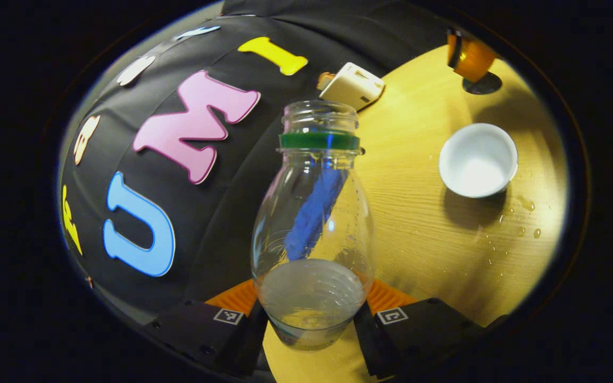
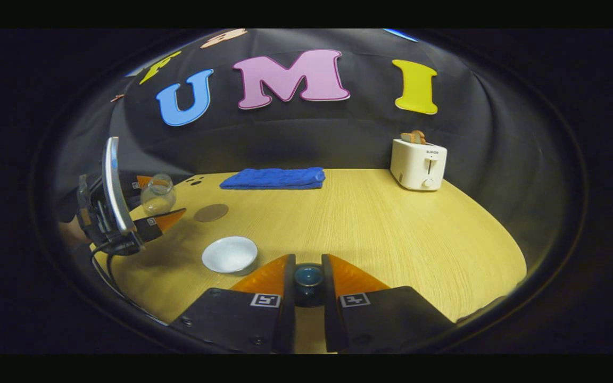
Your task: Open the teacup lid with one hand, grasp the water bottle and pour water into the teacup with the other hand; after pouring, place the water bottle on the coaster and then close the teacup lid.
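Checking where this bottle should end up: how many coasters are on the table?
1. A round brown coaster lies flat on the wooden table, between the blue towel and the white teacup. Another could be hidden behind the left gripper.

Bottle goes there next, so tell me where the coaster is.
In the right gripper view the coaster lies flat on the table's left side, between the blue towel and the white cup, just right of the held bottle.

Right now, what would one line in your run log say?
left gripper: shut on water bottle, lifted | right gripper: shut on lid | teacup: uncovered on table | coaster: bare
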Demonstrator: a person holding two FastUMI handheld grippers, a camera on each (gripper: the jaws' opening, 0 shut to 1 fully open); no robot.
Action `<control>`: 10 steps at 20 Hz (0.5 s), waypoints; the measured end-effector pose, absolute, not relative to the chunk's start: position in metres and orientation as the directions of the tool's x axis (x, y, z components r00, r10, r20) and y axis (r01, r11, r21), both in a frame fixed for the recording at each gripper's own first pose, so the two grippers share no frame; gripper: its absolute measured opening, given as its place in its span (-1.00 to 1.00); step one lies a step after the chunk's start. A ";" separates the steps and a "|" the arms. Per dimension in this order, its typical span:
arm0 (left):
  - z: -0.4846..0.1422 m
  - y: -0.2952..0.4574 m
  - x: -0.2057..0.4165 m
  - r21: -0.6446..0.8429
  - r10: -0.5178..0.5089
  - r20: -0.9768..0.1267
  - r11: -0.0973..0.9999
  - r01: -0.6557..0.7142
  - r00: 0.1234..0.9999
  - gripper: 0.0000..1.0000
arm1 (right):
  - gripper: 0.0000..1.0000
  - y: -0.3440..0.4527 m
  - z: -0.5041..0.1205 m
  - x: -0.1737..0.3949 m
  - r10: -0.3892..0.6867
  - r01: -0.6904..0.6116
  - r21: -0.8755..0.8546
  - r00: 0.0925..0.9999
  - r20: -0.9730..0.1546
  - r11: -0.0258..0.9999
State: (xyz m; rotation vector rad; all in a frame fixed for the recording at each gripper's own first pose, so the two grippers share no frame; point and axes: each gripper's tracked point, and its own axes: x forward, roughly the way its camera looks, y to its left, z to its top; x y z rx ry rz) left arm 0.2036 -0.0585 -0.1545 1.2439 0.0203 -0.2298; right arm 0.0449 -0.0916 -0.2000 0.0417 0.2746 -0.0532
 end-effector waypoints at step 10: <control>-0.182 -0.084 0.214 0.972 -0.217 -0.217 0.042 0.232 0.952 0.51 | -0.58 -0.097 -0.212 0.038 -0.058 0.070 0.035 0.962 -0.268 0.997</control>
